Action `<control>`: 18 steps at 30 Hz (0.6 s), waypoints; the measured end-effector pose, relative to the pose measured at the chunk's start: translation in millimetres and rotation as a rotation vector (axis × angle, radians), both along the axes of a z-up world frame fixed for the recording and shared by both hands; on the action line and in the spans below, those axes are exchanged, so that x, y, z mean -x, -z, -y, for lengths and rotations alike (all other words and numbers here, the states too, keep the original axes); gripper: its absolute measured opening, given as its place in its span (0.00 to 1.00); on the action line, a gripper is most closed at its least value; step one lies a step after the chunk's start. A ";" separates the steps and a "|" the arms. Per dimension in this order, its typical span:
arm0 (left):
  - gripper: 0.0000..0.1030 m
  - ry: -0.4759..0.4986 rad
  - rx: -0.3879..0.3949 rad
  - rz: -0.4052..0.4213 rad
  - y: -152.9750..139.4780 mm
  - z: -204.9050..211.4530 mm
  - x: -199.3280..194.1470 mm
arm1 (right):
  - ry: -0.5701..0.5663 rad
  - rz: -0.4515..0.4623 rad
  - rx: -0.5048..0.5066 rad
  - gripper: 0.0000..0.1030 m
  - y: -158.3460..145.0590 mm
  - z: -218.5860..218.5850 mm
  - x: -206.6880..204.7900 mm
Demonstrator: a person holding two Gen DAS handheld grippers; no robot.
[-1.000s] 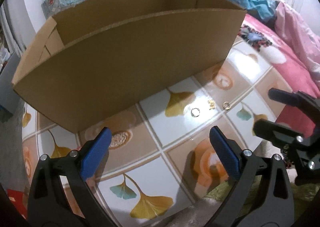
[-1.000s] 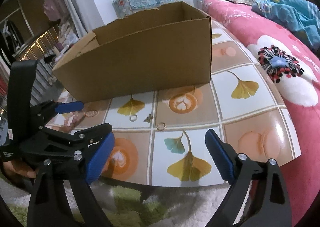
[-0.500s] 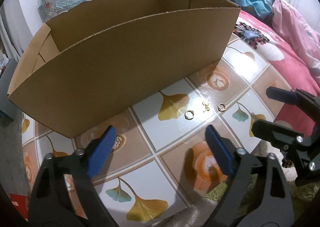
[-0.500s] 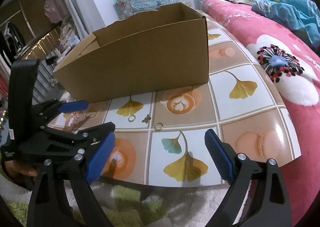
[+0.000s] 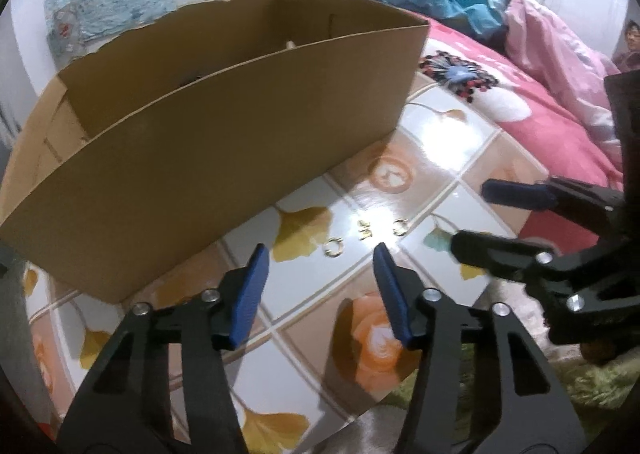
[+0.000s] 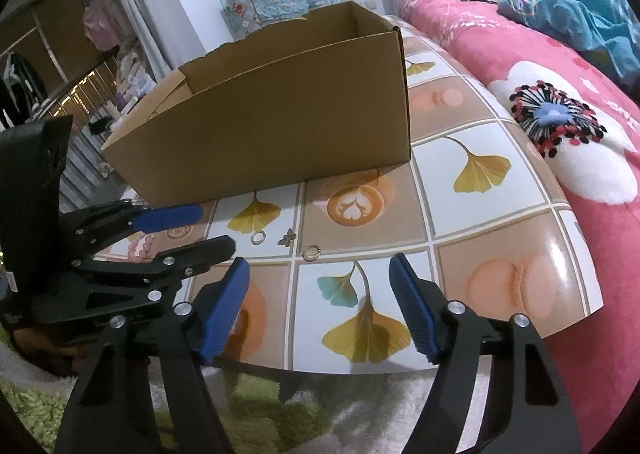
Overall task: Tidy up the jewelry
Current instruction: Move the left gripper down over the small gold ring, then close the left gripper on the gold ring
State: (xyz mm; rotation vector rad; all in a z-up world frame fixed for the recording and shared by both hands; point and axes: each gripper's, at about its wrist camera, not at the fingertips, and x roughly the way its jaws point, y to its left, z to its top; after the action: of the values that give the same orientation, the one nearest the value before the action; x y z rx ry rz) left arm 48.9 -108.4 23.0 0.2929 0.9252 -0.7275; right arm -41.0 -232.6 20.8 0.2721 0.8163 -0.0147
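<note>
With my left gripper [image 5: 320,286] jaws narrowing, still empty, I should straddle the near ring [image 5: 334,246] flat against the surface [image 5: 448,158] before pinching.

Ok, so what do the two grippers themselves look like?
Both look alike. The left gripper and the right gripper each have two black angular plastic fingers with triangular cut-outs and silver screw heads at the joints. Each finger ends in a flat, ribbed blue pad. No cables or sleeves are visible.
</note>
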 end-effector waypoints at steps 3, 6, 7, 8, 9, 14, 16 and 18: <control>0.39 0.028 0.004 -0.010 2.7 7.7 -2.1 | 0.000 -0.008 0.011 0.61 0.1 -2.0 -1.0; 0.32 0.035 -0.007 -0.028 7.7 14.5 -6.7 | 0.005 -0.014 0.015 0.60 0.3 -2.3 -2.1; 0.29 0.039 -0.008 -0.029 8.4 16.0 -7.0 | 0.006 -0.015 0.016 0.59 0.4 -2.2 -2.3; 0.28 0.041 -0.010 -0.033 9.5 18.0 -7.9 | 0.008 -0.017 0.018 0.59 0.6 -2.2 -2.6; 0.27 0.039 -0.015 -0.034 10.7 18.9 -8.1 | 0.008 -0.017 0.017 0.59 0.7 -2.5 -3.6; 0.21 0.045 -0.056 -0.036 18.9 26.0 -8.2 | 0.004 -0.018 0.013 0.58 2.0 -2.9 -4.9; 0.20 0.042 -0.070 -0.041 21.8 27.8 -8.4 | 0.001 -0.018 0.012 0.58 2.7 -2.6 -5.1; 0.19 0.039 -0.089 -0.045 25.2 30.1 -9.3 | 0.002 -0.017 0.010 0.57 2.9 -1.7 -5.2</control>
State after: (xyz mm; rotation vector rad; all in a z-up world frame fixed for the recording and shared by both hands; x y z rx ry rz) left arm 58.2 -138.5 -2.2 0.3749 0.9988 -0.7329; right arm -35.9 -231.0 17.9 0.2639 0.8329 -0.0229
